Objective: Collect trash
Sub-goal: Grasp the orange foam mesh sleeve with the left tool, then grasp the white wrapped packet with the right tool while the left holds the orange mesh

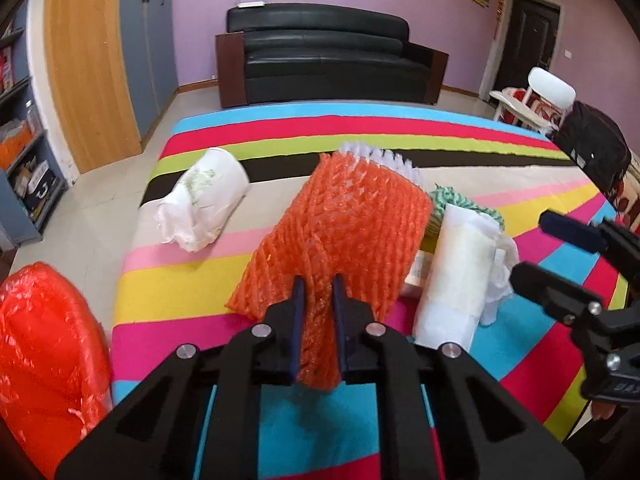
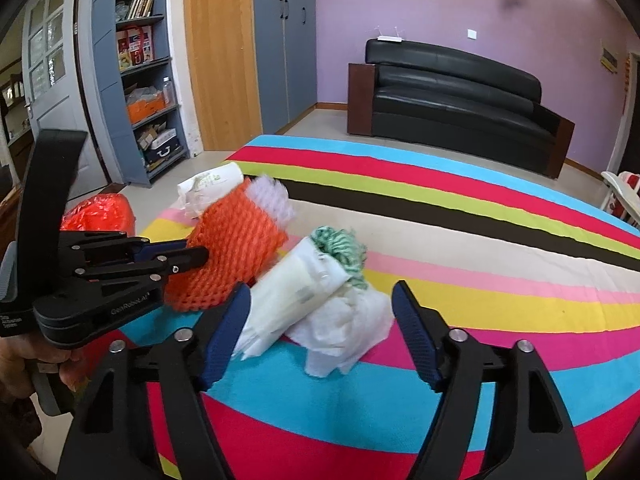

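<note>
My left gripper (image 1: pixel 318 284) is shut on an orange foam net sleeve (image 1: pixel 340 232) and holds it above the striped table (image 1: pixel 180 300); it also shows in the right wrist view (image 2: pixel 236 256). A white foam net (image 1: pixel 384 158) sticks out behind it. A white paper cup with crumpled tissue (image 1: pixel 460 272) lies beside it, next to green-white string (image 2: pixel 340 248). Another crumpled white cup (image 1: pixel 204 200) lies farther left. My right gripper (image 2: pixel 320 300) is open, its jaws either side of the cup and tissue (image 2: pixel 320 308). A red-lined trash bin (image 1: pixel 44 340) stands left of the table.
A black sofa (image 1: pixel 328 56) stands behind the table. Shelves (image 2: pixel 148 80) and a wooden door (image 2: pixel 220 52) line the left wall. A white chair (image 1: pixel 536 96) and a dark bag (image 1: pixel 592 144) are at the right.
</note>
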`<control>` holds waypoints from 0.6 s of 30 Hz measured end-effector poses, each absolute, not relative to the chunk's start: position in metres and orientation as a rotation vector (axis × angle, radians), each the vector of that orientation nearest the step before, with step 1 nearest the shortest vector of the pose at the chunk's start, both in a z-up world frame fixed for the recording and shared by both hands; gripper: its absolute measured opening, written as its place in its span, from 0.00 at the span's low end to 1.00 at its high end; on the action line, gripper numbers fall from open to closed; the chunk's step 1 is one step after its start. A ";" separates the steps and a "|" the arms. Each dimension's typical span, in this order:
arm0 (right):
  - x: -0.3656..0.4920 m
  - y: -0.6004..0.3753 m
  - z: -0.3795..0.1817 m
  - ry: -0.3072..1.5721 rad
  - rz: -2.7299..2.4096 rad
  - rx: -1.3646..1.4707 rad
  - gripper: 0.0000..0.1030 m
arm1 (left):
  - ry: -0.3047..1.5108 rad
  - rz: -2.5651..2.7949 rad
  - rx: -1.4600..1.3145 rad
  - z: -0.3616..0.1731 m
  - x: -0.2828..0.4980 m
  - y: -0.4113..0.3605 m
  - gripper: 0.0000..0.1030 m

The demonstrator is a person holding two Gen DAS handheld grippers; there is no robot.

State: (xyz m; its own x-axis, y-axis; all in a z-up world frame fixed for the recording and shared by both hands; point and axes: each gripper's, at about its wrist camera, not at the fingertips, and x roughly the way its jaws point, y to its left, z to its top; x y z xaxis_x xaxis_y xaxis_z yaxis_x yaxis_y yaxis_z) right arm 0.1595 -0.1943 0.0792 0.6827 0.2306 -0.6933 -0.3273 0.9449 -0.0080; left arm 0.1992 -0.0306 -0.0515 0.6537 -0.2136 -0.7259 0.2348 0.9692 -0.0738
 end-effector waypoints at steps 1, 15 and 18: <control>0.159 -0.193 0.079 0.758 0.317 -0.135 0.64 | 0.817 -0.250 0.017 -0.050 0.197 -0.028 0.12; 0.169 -0.171 0.061 0.825 0.337 -0.119 0.57 | 0.782 -0.189 -0.048 -0.017 0.154 0.014 0.12; 0.175 -0.168 0.055 0.841 0.333 -0.120 0.58 | 0.769 -0.181 -0.051 -0.006 0.142 0.020 0.12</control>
